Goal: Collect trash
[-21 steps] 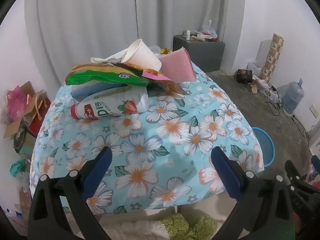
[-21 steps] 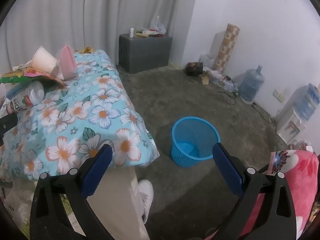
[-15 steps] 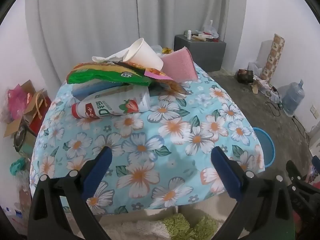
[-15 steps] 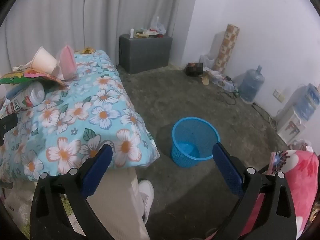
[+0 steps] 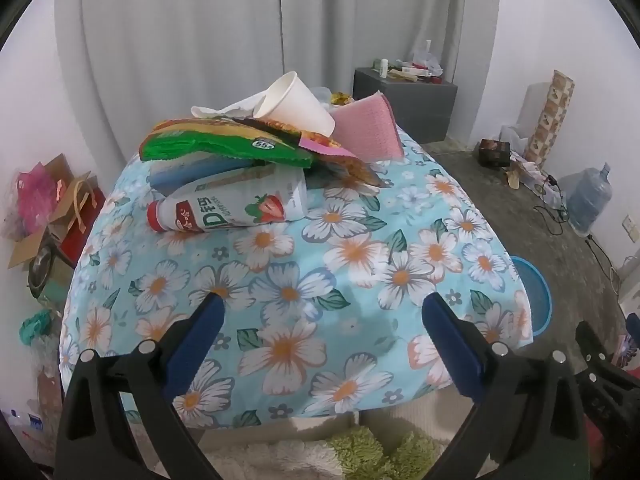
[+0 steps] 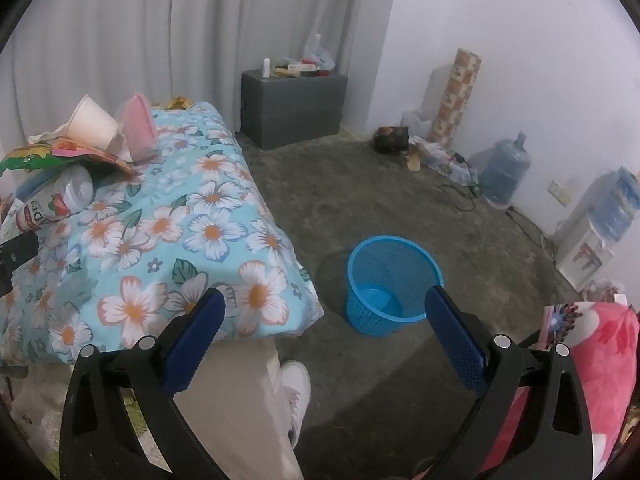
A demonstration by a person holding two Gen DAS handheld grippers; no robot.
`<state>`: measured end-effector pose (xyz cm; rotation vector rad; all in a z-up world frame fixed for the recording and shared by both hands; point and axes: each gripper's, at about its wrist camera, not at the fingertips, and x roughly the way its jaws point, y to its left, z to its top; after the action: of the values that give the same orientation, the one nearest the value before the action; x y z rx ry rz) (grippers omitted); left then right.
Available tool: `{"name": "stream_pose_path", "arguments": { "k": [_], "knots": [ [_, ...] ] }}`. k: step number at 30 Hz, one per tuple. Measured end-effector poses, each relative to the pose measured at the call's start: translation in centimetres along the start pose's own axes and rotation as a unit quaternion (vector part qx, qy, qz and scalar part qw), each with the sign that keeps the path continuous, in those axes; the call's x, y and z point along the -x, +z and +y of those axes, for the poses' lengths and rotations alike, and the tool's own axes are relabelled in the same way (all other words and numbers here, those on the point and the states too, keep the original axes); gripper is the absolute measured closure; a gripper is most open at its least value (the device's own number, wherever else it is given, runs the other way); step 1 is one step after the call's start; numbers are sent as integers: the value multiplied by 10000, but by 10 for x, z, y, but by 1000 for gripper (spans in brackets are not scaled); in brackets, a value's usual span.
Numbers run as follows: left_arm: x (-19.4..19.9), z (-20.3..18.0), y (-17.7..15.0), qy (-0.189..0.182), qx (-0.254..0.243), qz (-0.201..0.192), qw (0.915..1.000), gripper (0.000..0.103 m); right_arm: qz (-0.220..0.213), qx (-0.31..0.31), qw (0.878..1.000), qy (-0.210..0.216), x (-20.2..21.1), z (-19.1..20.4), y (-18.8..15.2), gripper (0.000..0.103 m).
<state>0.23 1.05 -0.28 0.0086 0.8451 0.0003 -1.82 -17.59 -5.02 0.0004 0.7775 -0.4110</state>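
Observation:
A pile of trash lies at the far end of the floral-clothed table (image 5: pixel 304 292): a plastic bottle with a red cap and strawberry label (image 5: pixel 228 210), a green snack bag (image 5: pixel 216 146), a white paper cup (image 5: pixel 294 106) on its side, crumpled tissue (image 5: pixel 224 110) and a pink sponge cloth (image 5: pixel 368 132). My left gripper (image 5: pixel 320 320) is open and empty, above the near part of the table, short of the pile. My right gripper (image 6: pixel 324 316) is open and empty, off the table's right edge, with the blue mesh bin (image 6: pixel 394 284) on the floor ahead. The pile also shows in the right wrist view (image 6: pixel 76 152).
The table (image 6: pixel 160 232) stands left of the bin. A grey cabinet (image 6: pixel 294 106) stands by the curtain. Water jugs (image 6: pixel 506 174), cables and a patterned roll (image 6: pixel 456 96) line the right wall. Boxes and bags (image 5: pixel 44 216) sit left of the table. My leg and shoe (image 6: pixel 294 384) are below.
The left gripper has edged slightly forward and right toward the pile. The right gripper has hardly moved. Both stay open.

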Motion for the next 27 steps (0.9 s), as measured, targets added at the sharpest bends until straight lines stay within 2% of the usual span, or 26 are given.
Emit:
{"name": "stream_pose_path", "arguments": {
  "k": [21, 23, 24, 27],
  "knots": [
    [-2, 2, -3, 34, 37, 20, 10000, 6, -8, 23, 10000, 81, -3, 9, 3, 8],
    [-1, 2, -3, 34, 36, 14, 10000, 6, -132, -75, 9997, 195, -2, 9, 2, 8],
    [-2, 2, -3, 34, 35, 15, 10000, 6, -18, 31, 10000, 90, -1, 9, 3, 8],
    [-2, 2, -4, 37, 41, 13, 10000, 6, -22, 27, 10000, 90, -1, 9, 3, 8]
  ]
}}
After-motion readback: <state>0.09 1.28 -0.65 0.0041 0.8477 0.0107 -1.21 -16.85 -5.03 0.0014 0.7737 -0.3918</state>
